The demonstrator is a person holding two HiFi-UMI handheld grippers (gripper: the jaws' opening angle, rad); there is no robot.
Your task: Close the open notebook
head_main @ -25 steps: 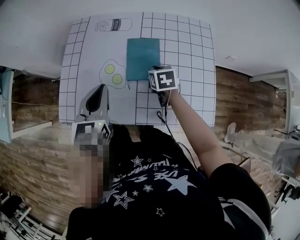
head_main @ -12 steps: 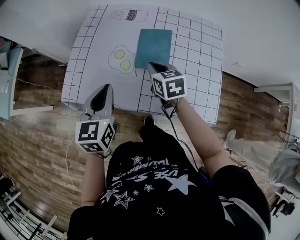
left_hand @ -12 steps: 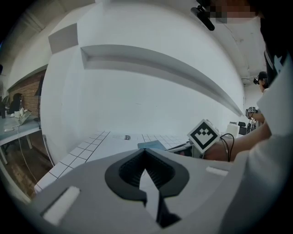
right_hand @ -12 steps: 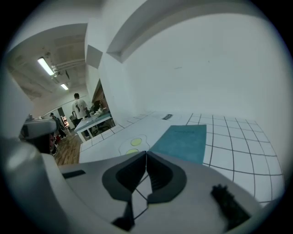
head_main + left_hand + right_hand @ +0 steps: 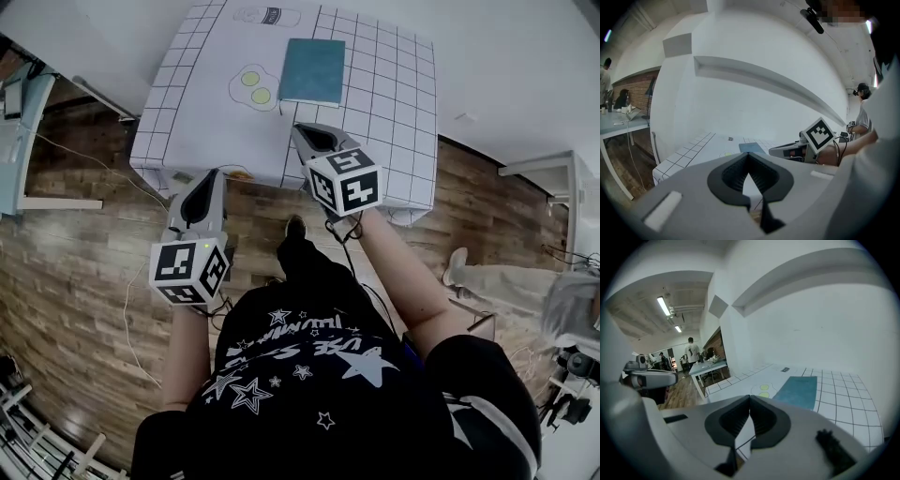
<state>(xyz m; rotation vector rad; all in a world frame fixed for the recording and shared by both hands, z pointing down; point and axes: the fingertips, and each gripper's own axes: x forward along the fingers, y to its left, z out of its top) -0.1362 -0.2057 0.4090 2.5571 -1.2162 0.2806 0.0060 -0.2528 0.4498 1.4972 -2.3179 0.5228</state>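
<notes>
The notebook lies closed on the white gridded table, teal cover up, and also shows in the left gripper view and the right gripper view. My right gripper hangs over the table's near edge, well short of the notebook, shut with nothing in it. My left gripper is off the table over the wooden floor, its jaws shut and empty. The right gripper's marker cube shows at the right of the left gripper view.
A fried-egg drawing and a milk-bottle drawing are printed on the table mat left of the notebook. A light-blue desk stands at the far left. Several people are around a table in the background. A white wall rises behind the table.
Both grippers have drawn back from the table toward the person. The right one left the notebook's near corner and rose. The table now looks farther away; the notebook stays closed.
</notes>
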